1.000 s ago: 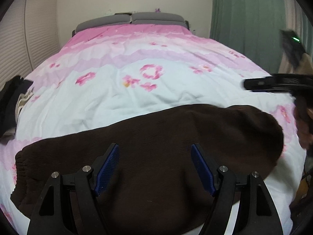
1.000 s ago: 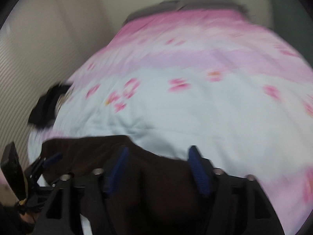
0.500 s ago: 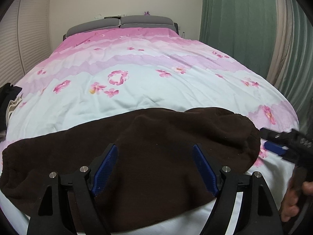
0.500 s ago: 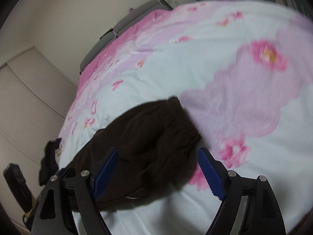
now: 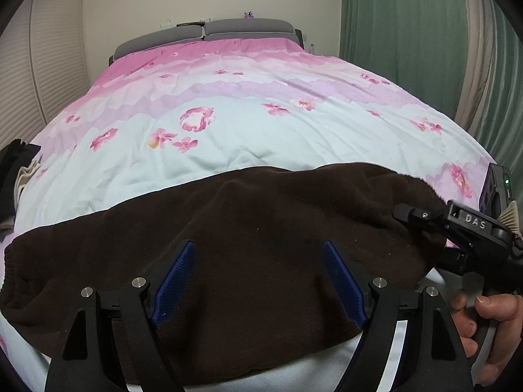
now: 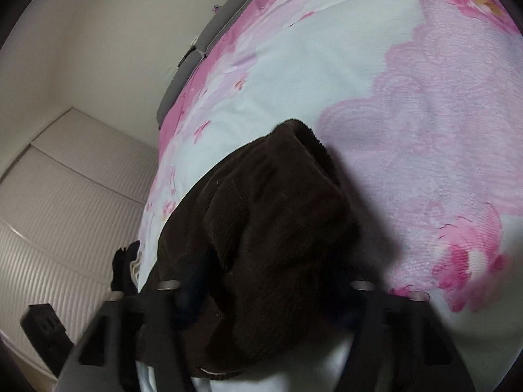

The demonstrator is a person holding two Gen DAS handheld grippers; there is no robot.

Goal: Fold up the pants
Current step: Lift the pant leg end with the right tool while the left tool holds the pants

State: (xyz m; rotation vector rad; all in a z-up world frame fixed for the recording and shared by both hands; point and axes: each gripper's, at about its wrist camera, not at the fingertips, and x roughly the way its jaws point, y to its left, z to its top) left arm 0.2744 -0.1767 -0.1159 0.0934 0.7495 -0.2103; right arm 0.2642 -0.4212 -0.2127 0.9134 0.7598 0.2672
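Observation:
Dark brown pants (image 5: pixel 261 228) lie across the near end of a bed with a pink and pale blue floral cover (image 5: pixel 248 137). My left gripper (image 5: pixel 258 281) is open, its blue pads (image 5: pixel 176 281) hovering over the middle of the pants, holding nothing. My right gripper (image 5: pixel 425 225) shows at the right end of the pants in the left wrist view. In the right wrist view the right gripper (image 6: pixel 264 297) is open with the pants' end (image 6: pixel 268 235) between its jaws, in shadow and blurred.
A grey headboard (image 5: pixel 206 34) stands at the far end of the bed. Green curtains (image 5: pixel 408 32) hang on the right. A white slatted closet door (image 5: pixel 39 75) is on the left. Dark clothing (image 5: pixel 13 170) lies at the bed's left edge.
My right gripper has moved in and down onto the right end of the pants. The left gripper has stayed open over the middle of the pants.

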